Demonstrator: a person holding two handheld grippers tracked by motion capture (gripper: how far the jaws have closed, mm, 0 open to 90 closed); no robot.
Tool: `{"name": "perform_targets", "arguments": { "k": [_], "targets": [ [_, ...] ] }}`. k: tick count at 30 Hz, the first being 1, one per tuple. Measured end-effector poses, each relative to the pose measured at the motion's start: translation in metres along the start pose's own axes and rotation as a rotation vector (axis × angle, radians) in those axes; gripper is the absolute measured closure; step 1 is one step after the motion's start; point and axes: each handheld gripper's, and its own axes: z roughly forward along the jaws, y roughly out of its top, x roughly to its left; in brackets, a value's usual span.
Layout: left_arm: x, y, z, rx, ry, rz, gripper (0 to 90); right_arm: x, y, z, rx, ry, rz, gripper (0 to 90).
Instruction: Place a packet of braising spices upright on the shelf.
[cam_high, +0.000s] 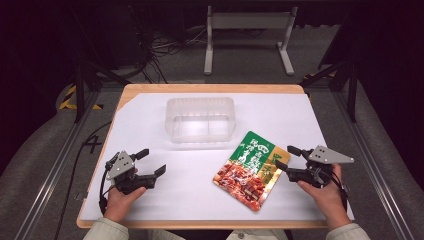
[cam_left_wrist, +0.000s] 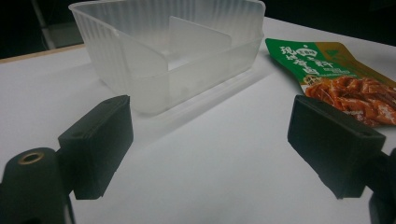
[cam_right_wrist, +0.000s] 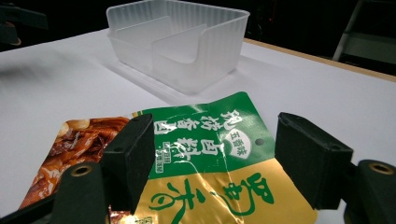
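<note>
Nearest the person: two hands at the front edge of the white-covered wooden surface (cam_high: 150, 200), each holding a black two-jaw gripper. Left gripper (cam_high: 152, 162) sits at front left, fingers (cam_left_wrist: 100, 135) spread wide, nothing between them, hovering over bare white sheet. Right gripper (cam_high: 286, 157) sits at front right, fingers (cam_right_wrist: 133, 149) also spread wide, straddling the right edge of the flat green-yellow-and-red printed food pouch (cam_high: 251, 170) without gripping it; whether they touch the pouch cannot be told.

The pouch lies flat on the surface, right of centre, tilted, its green top end pointing toward the far side and its red pictured end toward the person. In the right gripper view its yellow-green corner lies between the open fingers.

Farther back, centre: a translucent rectangular plastic bin (cam_high: 200, 119) with ribbed walls and an inner divider, upright, near the pouch's green end but apart from it.

Beyond the surface: dark floor, cables, a grey metal frame stand (cam_high: 248, 35).
</note>
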Motion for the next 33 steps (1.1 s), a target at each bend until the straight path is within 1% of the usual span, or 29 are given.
{"name": "perform_targets", "arguments": {
  "k": [3, 4, 5, 6, 8, 13, 14, 16, 18, 21, 22, 29, 33],
  "targets": [
    [0.000, 0.000, 0.000, -0.002, 0.001, 0.001, 15.0, -0.003, 0.005, 0.000, 0.007, 0.001, 0.011, 29.8],
    [0.000, 0.000, 0.000, -0.001, 0.002, 0.002, 15.0, -0.005, 0.008, 0.001, 0.027, 0.004, 0.023, 29.7],
    [-0.001, 0.000, 0.000, -0.001, 0.000, 0.002, 15.0, -0.007, 0.014, 0.001, 0.058, -0.006, 0.029, 31.3],
    [-0.001, 0.000, 0.000, 0.002, -0.001, 0.000, 15.0, -0.008, 0.016, 0.002, 0.071, -0.011, 0.035, 31.4],
    [-0.001, 0.000, 0.000, 0.002, 0.002, 0.005, 15.0, -0.009, 0.018, 0.002, 0.081, -0.011, 0.041, 31.6],
    [-0.001, 0.001, 0.001, 0.001, -0.005, 0.006, 15.0, -0.016, 0.033, 0.002, 0.098, -0.004, 0.053, 32.4],
    [-0.001, 0.001, 0.002, 0.000, -0.008, 0.006, 15.0, -0.019, 0.038, 0.002, 0.104, 0.003, 0.049, 32.3],
    [-0.001, 0.001, 0.002, 0.000, -0.009, 0.005, 14.9, -0.020, 0.040, 0.003, 0.111, 0.004, 0.047, 32.2],
    [-0.002, 0.000, 0.002, 0.007, -0.013, 0.003, 15.0, -0.023, 0.044, 0.005, 0.129, -0.001, 0.046, 32.2],
    [-0.002, 0.001, 0.003, 0.002, -0.013, 0.005, 14.9, -0.031, 0.049, 0.008, 0.136, -0.009, 0.075, 32.7],
    [-0.002, 0.001, 0.003, 0.002, -0.013, 0.005, 14.9, -0.031, 0.049, 0.008, 0.136, -0.009, 0.075, 32.7],
    [-0.001, 0.000, 0.003, 0.007, -0.013, 0.003, 14.9, -0.047, 0.060, 0.011, 0.122, -0.009, 0.120, 32.8],
    [-0.001, 0.000, 0.003, 0.006, -0.012, 0.002, 15.0, -0.052, 0.062, 0.013, 0.127, -0.004, 0.129, 32.5]
  ]
}}
